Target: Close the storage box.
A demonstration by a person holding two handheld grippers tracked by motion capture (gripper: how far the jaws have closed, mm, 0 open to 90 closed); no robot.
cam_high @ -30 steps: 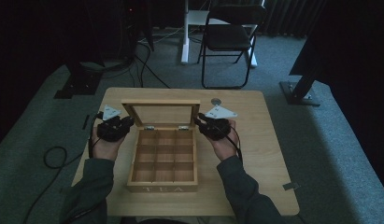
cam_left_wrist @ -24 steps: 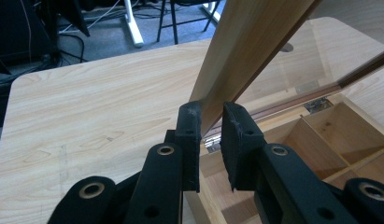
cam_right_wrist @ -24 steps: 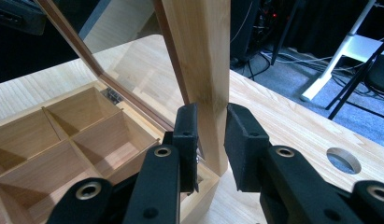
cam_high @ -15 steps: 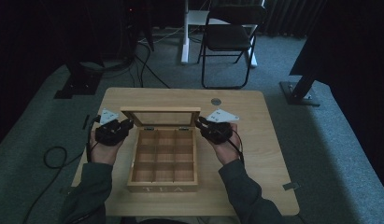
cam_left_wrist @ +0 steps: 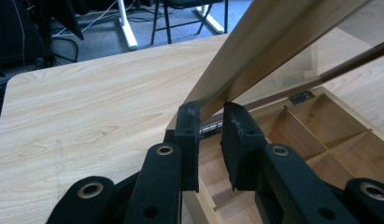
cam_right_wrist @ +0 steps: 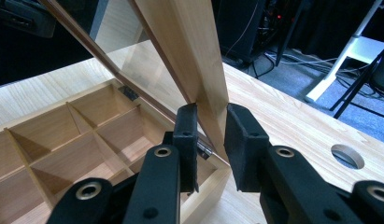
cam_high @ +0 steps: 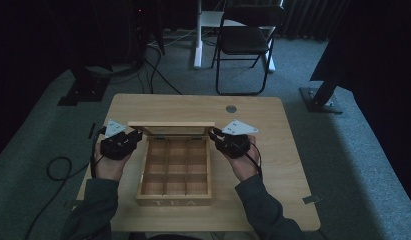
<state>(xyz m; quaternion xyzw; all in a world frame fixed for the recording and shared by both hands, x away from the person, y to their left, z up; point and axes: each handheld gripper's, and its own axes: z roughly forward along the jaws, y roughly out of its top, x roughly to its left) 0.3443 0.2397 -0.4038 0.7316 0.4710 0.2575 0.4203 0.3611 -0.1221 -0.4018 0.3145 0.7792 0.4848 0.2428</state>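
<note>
A wooden tea box [cam_high: 174, 201] with empty square compartments sits at the table's front middle. Its glass-paned lid [cam_high: 171, 125] stands raised on the hinges at the back. My left gripper [cam_high: 137, 136] is shut on the lid's left side rail. In the left gripper view the rail [cam_left_wrist: 273, 37] runs down between the pads [cam_left_wrist: 187, 126] of the gripper [cam_left_wrist: 209, 107]. My right gripper [cam_high: 213, 135] is shut on the right side rail. In the right gripper view that rail [cam_right_wrist: 180, 42] passes between the jaws of the gripper [cam_right_wrist: 210, 109].
The light wood table [cam_high: 293, 165] has a round cable hole [cam_high: 231, 108] behind the box, also seen as the hole [cam_right_wrist: 347, 156] in the right gripper view. A folding chair [cam_high: 245, 40] and stand legs are on the carpet beyond. A cable loop [cam_high: 55, 167] lies on the floor at left.
The lid's top edge has swung forward toward the person, so the lid looks shorter from above. Both grippers moved slightly with it and kept their hold.
</note>
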